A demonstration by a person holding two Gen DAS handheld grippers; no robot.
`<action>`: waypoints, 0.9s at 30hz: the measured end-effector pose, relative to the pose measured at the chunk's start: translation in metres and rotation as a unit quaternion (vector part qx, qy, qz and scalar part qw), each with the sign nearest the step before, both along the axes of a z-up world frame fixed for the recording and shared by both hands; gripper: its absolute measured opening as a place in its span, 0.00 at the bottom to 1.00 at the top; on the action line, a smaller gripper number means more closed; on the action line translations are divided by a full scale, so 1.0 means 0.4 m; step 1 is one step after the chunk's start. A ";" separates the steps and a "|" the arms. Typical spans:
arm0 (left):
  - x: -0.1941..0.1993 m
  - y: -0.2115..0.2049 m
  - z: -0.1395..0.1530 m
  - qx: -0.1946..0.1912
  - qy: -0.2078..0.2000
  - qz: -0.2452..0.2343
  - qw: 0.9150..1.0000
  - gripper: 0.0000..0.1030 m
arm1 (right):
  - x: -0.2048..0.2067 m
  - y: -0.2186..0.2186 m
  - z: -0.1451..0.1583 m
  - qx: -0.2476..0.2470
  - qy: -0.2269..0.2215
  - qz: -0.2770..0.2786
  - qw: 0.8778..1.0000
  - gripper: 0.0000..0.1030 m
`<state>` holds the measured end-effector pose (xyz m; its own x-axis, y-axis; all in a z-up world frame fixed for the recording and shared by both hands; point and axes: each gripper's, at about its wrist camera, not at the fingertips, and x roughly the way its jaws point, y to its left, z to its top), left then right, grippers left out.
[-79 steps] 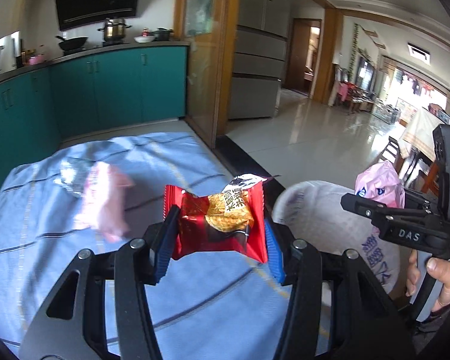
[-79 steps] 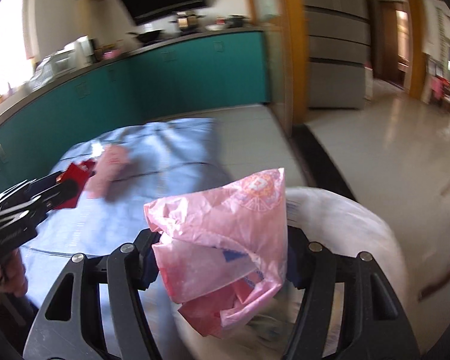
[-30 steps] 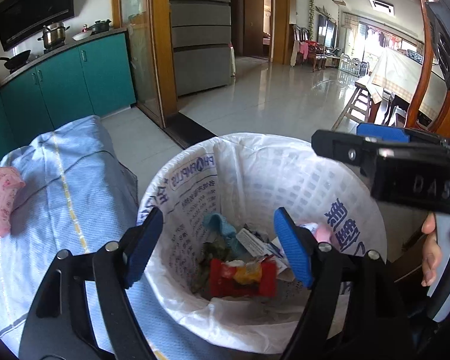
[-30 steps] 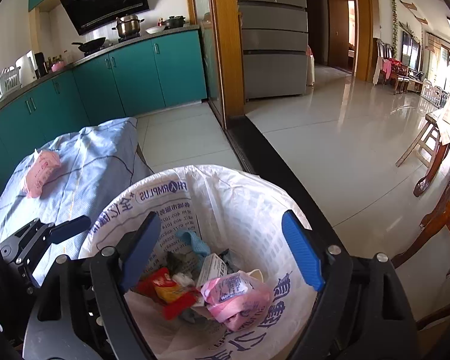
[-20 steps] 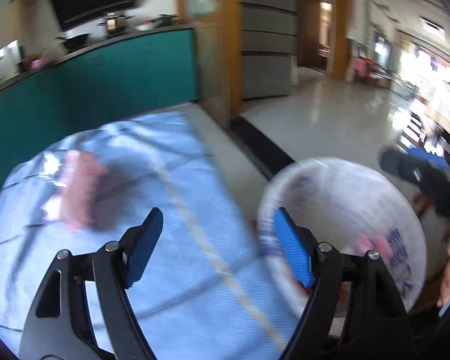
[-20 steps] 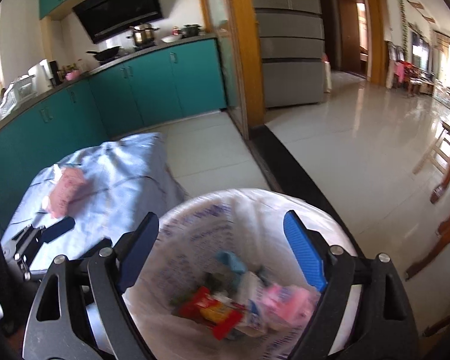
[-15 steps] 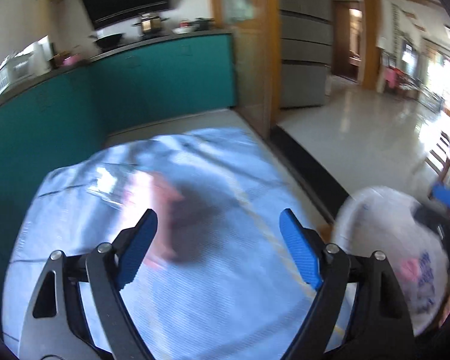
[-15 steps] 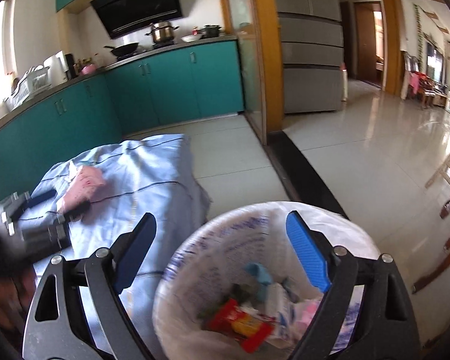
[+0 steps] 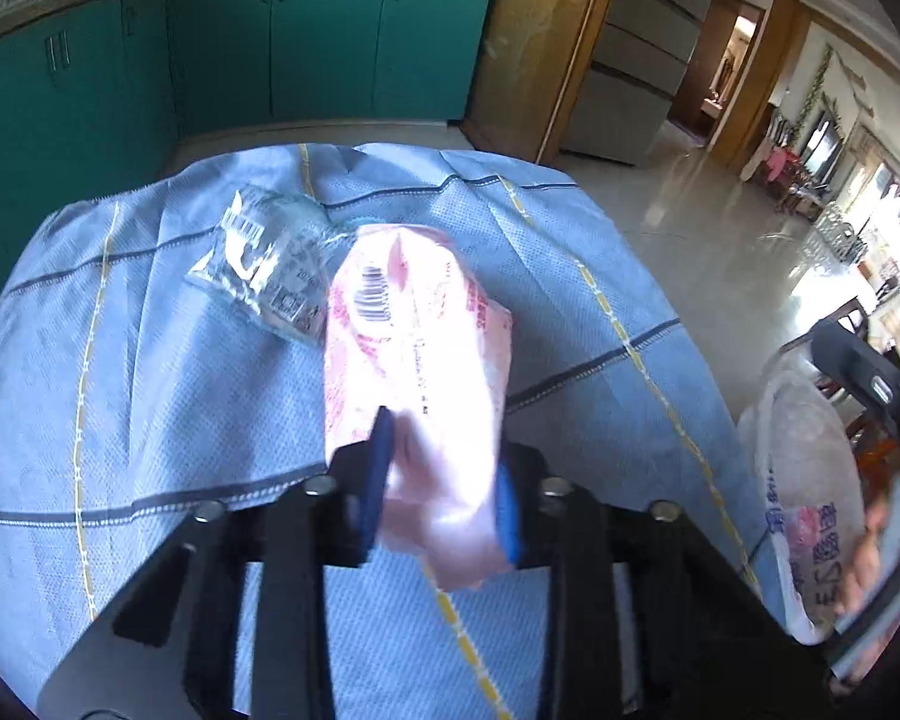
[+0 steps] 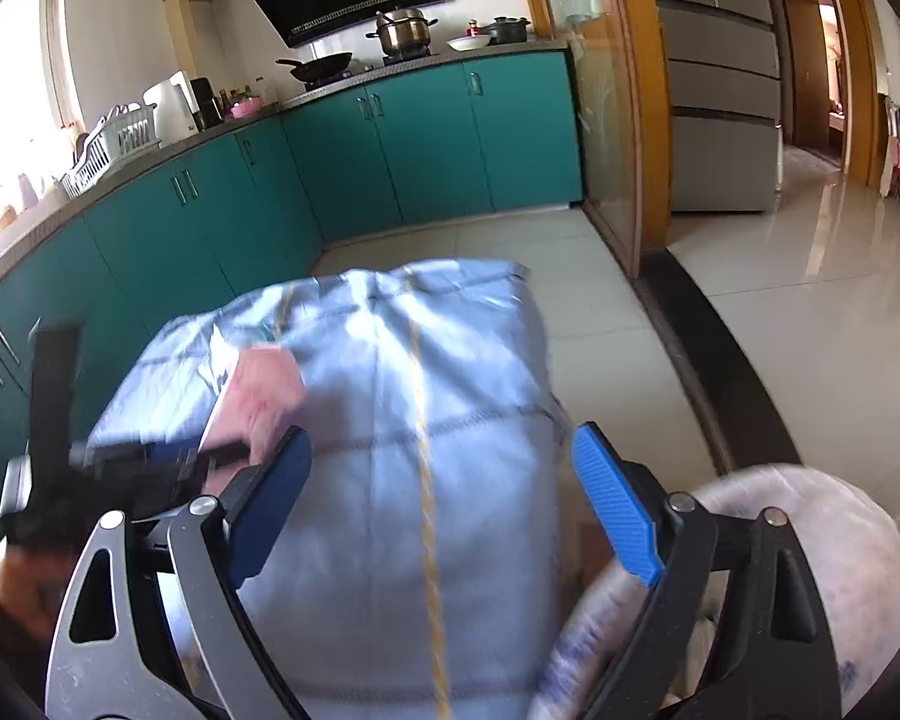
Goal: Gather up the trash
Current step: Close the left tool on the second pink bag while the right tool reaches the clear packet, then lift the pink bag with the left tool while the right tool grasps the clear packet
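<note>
A pink plastic package (image 9: 414, 360) lies on the blue cloth (image 9: 150, 420) that covers the table. My left gripper (image 9: 444, 480) is shut on the package's near end, with the blue pads pressing it from both sides. A crumpled clear wrapper (image 9: 264, 264) sits just behind the package, touching it. In the right wrist view, my right gripper (image 10: 444, 498) hangs over the blue cloth (image 10: 420, 420) with its jaws opening and nothing between them. That view also shows the pink package (image 10: 264, 396) and the left gripper (image 10: 150, 462), blurred, at the left.
A bin with a white printed liner (image 9: 798, 480) stands off the table's right edge, and its rim (image 10: 810, 540) is below my right gripper. Teal kitchen cabinets (image 10: 390, 138) line the back and left. Glossy tiled floor (image 10: 810, 330) spreads out to the right.
My left gripper swung from above the bin back over the table and closed on the pink package. My right gripper moved off the bin toward the table, empty, and its jaws widened a little.
</note>
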<state>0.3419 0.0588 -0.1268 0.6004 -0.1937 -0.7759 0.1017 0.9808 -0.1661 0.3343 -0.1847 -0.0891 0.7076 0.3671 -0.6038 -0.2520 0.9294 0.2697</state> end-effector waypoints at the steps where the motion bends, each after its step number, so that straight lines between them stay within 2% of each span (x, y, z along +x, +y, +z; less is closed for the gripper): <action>1: -0.019 0.016 0.005 -0.003 0.001 0.002 1.000 0.22 | 0.022 0.017 -0.006 0.010 0.008 0.004 1.000 0.86; 6: -0.151 0.089 0.032 0.021 -0.003 0.024 0.999 0.21 | 0.112 0.155 -0.040 0.021 0.042 0.041 0.998 0.86; 9: -0.223 0.147 0.019 0.009 0.006 0.035 0.999 0.21 | 0.153 0.256 -0.033 0.007 0.042 0.070 0.997 0.87; 11: -0.256 0.180 0.004 -0.003 0.015 0.045 0.999 0.21 | 0.182 0.343 -0.024 -0.019 0.036 0.094 0.995 0.90; 15: -0.269 0.211 0.012 -0.010 0.009 0.055 0.998 0.33 | 0.237 0.505 -0.042 -0.082 0.040 0.123 0.988 0.92; 17: -0.260 0.213 0.016 -0.013 0.007 0.059 0.998 0.49 | 0.258 0.563 -0.067 -0.095 0.059 0.130 0.985 0.92; 20: -0.247 0.217 0.015 -0.013 0.011 0.066 0.998 0.61 | 0.293 0.622 -0.109 -0.116 0.090 0.108 0.983 0.92; 24: -0.243 0.235 0.010 -0.012 0.014 0.077 0.997 0.66 | 0.296 0.629 -0.122 -0.143 0.074 0.104 0.981 0.92; 27: -0.252 0.243 0.017 -0.011 0.007 0.084 0.996 0.66 | 0.275 0.620 -0.114 -0.150 0.062 0.119 0.979 0.83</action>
